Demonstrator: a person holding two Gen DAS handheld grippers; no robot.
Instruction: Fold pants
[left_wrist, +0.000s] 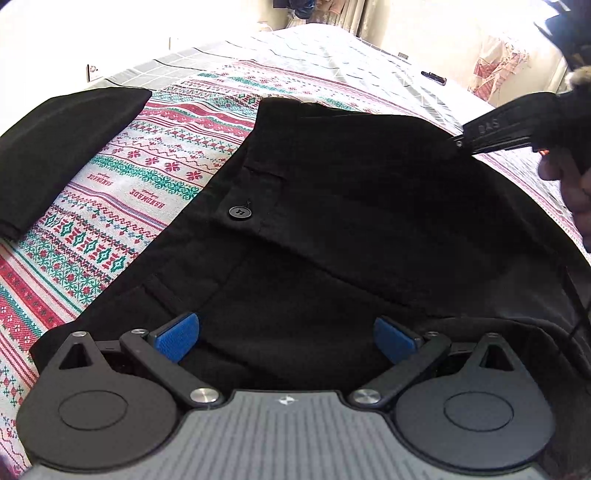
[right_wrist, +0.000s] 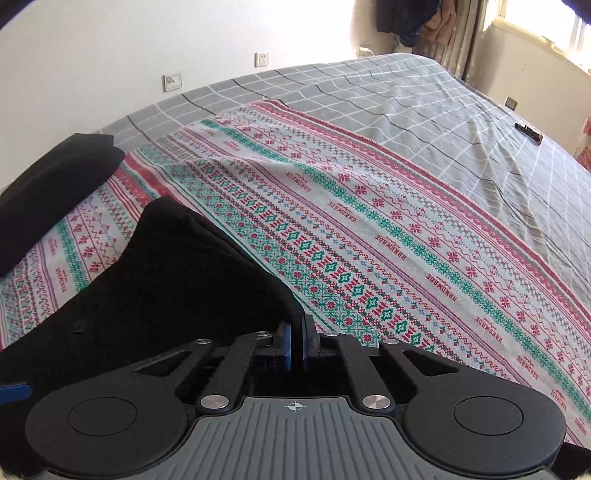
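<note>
Black pants (left_wrist: 351, 221) lie spread on a patterned blanket (left_wrist: 147, 166), with a black button (left_wrist: 239, 212) showing near their left edge. My left gripper (left_wrist: 286, 338) hovers over the near part of the pants, open, its blue pads (left_wrist: 177, 336) wide apart. My right gripper (right_wrist: 295, 343) is shut on the pants' (right_wrist: 166, 288) right edge, and the cloth rises to its pads. In the left wrist view the right gripper (left_wrist: 460, 142) pinches that edge at the far right, held by a hand (left_wrist: 569, 184).
A folded black garment (left_wrist: 62, 147) rests on the blanket at the far left. The blanket (right_wrist: 406, 258) covers a bed with a grey checked sheet (right_wrist: 406, 110). A small dark remote-like object (right_wrist: 528, 133) lies far right on the sheet. A white wall stands behind.
</note>
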